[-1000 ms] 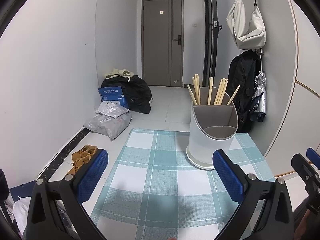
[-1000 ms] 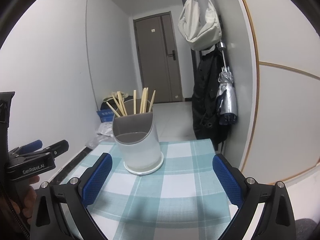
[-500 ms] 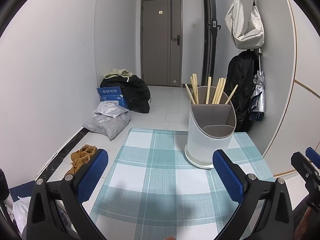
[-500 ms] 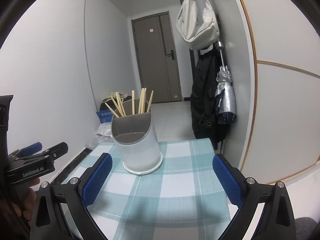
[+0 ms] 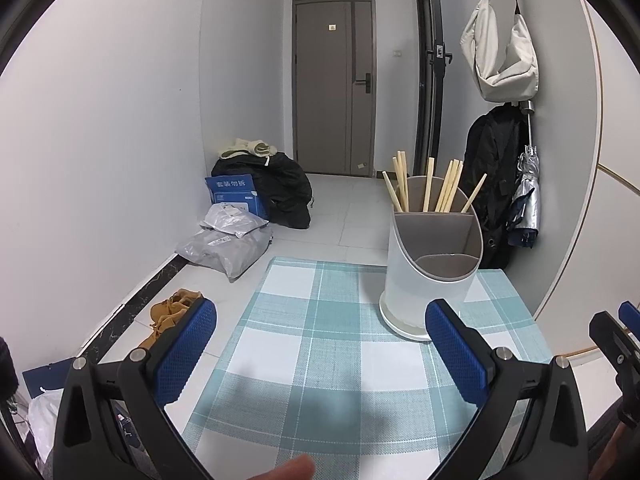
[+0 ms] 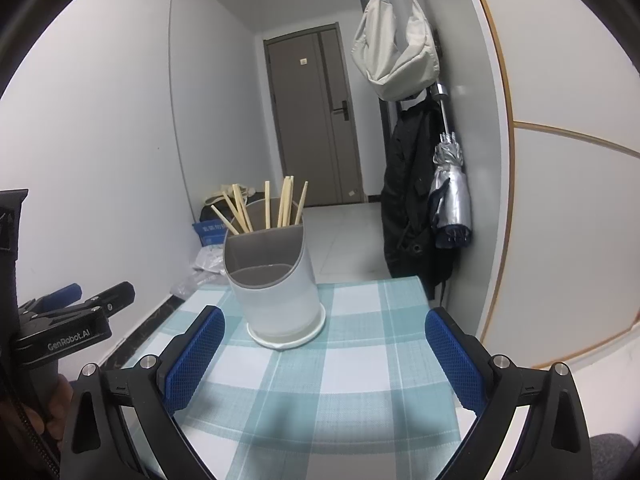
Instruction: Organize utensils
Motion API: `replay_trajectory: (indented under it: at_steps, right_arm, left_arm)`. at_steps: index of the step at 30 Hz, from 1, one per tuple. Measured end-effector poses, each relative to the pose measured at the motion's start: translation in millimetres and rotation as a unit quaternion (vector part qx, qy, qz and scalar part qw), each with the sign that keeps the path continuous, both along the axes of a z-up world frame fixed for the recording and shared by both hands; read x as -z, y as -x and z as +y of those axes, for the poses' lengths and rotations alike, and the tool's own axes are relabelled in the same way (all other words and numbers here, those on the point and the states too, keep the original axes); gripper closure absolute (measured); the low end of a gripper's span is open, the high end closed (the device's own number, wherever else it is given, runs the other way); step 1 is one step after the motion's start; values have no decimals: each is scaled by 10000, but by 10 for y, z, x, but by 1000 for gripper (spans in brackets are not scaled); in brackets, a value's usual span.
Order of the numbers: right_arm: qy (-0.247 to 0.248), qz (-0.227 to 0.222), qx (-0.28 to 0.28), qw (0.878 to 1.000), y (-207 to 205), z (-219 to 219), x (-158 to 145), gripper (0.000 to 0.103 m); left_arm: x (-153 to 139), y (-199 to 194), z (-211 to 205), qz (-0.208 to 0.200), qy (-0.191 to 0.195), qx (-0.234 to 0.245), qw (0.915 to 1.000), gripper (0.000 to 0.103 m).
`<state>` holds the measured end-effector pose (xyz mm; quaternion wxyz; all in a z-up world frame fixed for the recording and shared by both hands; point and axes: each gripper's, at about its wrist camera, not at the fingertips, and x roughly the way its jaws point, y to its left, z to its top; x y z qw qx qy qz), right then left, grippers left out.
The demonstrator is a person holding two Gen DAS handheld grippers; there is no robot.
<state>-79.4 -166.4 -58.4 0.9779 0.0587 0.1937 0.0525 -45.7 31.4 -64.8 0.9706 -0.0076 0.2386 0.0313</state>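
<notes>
A white utensil holder (image 5: pixel 428 276) (image 6: pixel 276 284) with a grey slanted rim stands on the teal plaid mat (image 5: pixel 328 344) (image 6: pixel 360 360). Several wooden chopsticks (image 5: pixel 436 188) (image 6: pixel 272 208) stick up from its rear compartment; the front compartment looks empty. My left gripper (image 5: pixel 320 344) hangs open over the mat, the holder just ahead of its right finger. My right gripper (image 6: pixel 324 352) is open too, the holder a little beyond its left finger. Neither holds anything. The other gripper shows at each view's edge.
The mat's far edge drops to a tiled floor. Grey parcels (image 5: pixel 228 244), a blue box (image 5: pixel 234 196), a black bag (image 5: pixel 276 188) and tan shoes (image 5: pixel 172 312) lie there. A coat (image 6: pixel 412 200), umbrella (image 6: pixel 450 196) and cream bag (image 6: pixel 394 52) hang on the right wall.
Both views have drifted slightly; the holder sits a touch lower and nearer the left gripper's right finger. A fingertip now shows at the bottom edge of the left view. Both grippers stay open.
</notes>
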Motion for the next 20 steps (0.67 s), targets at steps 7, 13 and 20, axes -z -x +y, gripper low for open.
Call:
replay_trajectory:
  at_steps: [7,13,20]
  right_arm:
    - [22,19,0,10000,1,2,-1,2]
    - [30,20,-7,10000,7,2,0,2]
    - [24,36,-7,10000,5,-2,3,2]
  left_arm:
    - [10,-9,1,40,11,21,10000,1]
    - [25,-14,-15,87,-19,88,9999,1]
    - [44,-18,-5,185,14,87,9998,1]
